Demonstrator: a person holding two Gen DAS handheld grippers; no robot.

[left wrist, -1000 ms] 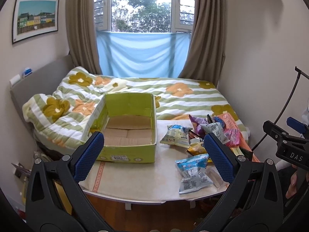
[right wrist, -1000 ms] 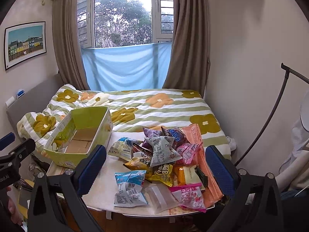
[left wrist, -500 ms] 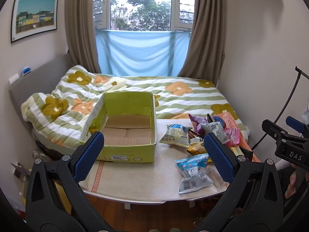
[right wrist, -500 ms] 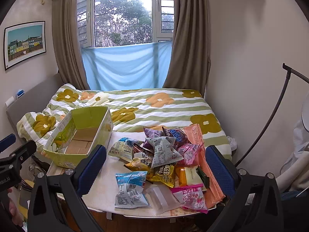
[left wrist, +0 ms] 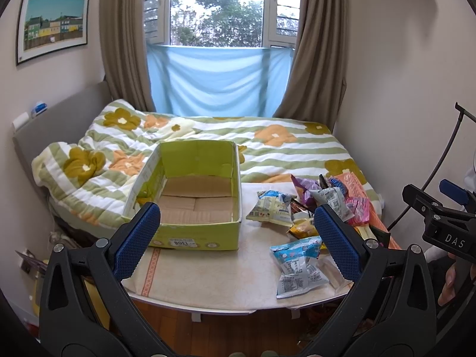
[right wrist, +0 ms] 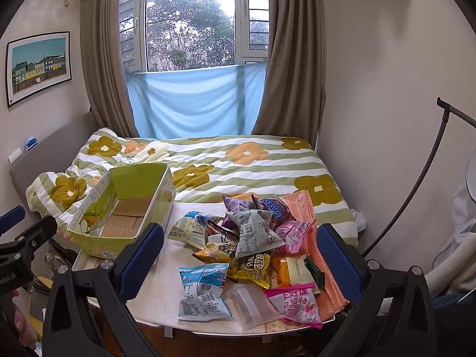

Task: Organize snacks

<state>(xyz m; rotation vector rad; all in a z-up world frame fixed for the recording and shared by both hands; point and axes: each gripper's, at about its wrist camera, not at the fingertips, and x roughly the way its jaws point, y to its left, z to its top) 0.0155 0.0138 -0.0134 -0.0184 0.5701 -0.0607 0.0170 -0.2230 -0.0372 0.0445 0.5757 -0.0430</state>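
Many small snack packets (right wrist: 253, 232) are heaped on the right half of the tabletop (left wrist: 214, 270), with the pile running from the far edge to the near right corner, while the green cardboard box (left wrist: 193, 196) sits open and unfilled at the left side, its far wall against the bed (left wrist: 267, 148). Both tongs are held back from the near edge: the left tongs (left wrist: 238, 238) are spread wide with nothing between the blue pads, and the right tongs (right wrist: 239, 255) are likewise wide open and unloaded. The packets are judged to be light, air-puffed foil and plastic pillows, soft in the middle and slippery on the printed faces, so a squeeze across the belly is likely to slide off or crush the contents. A firmer hold is expected at a crimped end seal or a flat corner. The blue and white packet (right wrist: 203, 291) lies apart from the heap near the near edge, with its seams exposed, and is judged the easiest first pick. The clear packet (right wrist: 253, 306) beside it looks thin and floppy, and the pink packet (right wrist: 297, 303) overhangs the near right corner, where a nudge could send it to the floor. Packets deep in the heap overlap, so neighbours may be dragged along.
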